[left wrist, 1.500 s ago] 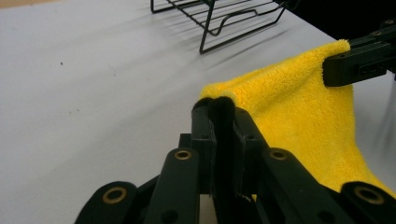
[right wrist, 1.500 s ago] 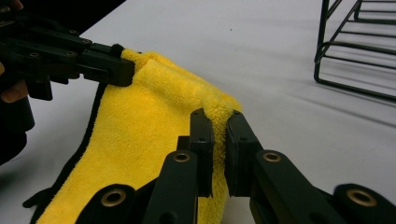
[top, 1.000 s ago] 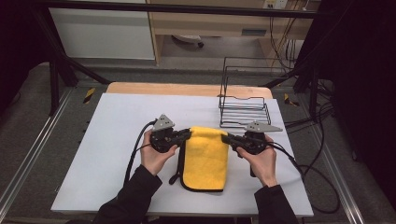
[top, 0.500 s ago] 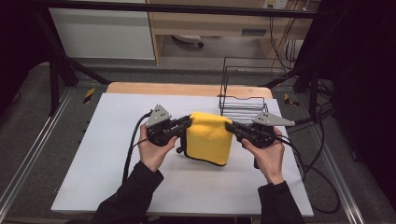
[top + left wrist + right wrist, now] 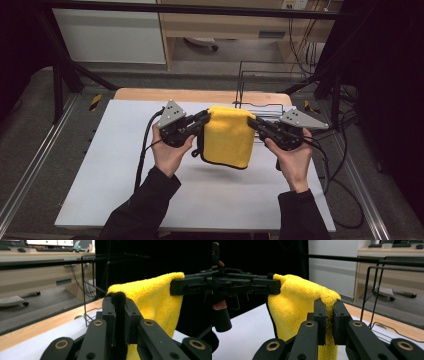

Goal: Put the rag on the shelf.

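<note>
A folded yellow towel [image 5: 228, 136] with a dark edge hangs in the air above the white table top [image 5: 115, 165], held by its two upper corners. My left gripper [image 5: 205, 118] is shut on the towel's left corner, and my right gripper [image 5: 249, 121] is shut on its right corner. In the left gripper view the yellow towel [image 5: 155, 297] stretches away to the other gripper, with the black hem pinched between my own jaws. The right gripper view has the towel [image 5: 297, 305] draped from my jaws across to the left gripper [image 5: 275, 287].
A black wire rack [image 5: 267, 95] stands on the table just behind the towel and right gripper. A wooden strip [image 5: 150, 95] runs along the table's far edge. Cables [image 5: 142, 150] trail from both grippers. Beyond the table stand a desk and cabinet [image 5: 225, 25].
Both grippers have lifted the towel off the table and carried it away from the person, toward the wire rack. It now hangs free instead of lying flat.
</note>
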Motion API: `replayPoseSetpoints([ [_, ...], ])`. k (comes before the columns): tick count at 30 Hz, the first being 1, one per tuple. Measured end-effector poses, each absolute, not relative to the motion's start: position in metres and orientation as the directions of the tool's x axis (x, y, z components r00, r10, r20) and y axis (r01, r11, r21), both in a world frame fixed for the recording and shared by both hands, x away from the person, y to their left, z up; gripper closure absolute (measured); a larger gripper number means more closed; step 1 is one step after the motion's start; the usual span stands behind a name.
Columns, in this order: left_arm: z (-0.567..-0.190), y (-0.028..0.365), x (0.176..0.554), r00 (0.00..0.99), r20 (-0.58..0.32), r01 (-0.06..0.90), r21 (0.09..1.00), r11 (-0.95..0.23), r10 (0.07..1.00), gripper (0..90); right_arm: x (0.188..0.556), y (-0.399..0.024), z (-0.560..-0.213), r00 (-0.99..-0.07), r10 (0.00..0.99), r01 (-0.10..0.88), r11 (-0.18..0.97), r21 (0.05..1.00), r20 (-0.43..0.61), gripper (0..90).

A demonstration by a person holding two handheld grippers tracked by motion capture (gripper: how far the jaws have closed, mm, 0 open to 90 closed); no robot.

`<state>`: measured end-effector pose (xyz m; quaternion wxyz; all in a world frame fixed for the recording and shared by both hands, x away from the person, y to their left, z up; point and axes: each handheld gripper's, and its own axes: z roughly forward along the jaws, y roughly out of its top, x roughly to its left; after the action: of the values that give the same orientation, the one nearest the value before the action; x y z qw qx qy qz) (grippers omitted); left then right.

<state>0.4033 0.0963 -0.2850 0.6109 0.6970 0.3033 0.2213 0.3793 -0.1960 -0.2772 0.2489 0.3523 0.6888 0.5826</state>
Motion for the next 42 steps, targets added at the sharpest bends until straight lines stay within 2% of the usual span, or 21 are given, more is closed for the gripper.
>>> replayPoseSetpoints([
  [42, -0.197, 0.048, 0.447, 0.716, -0.047, 0.021, 0.999, 0.046, 0.697, 81.3, 0.401, -0.225, -0.196, -0.504, 0.864, -0.038, -0.015, 0.999, -0.006, 83.5],
])
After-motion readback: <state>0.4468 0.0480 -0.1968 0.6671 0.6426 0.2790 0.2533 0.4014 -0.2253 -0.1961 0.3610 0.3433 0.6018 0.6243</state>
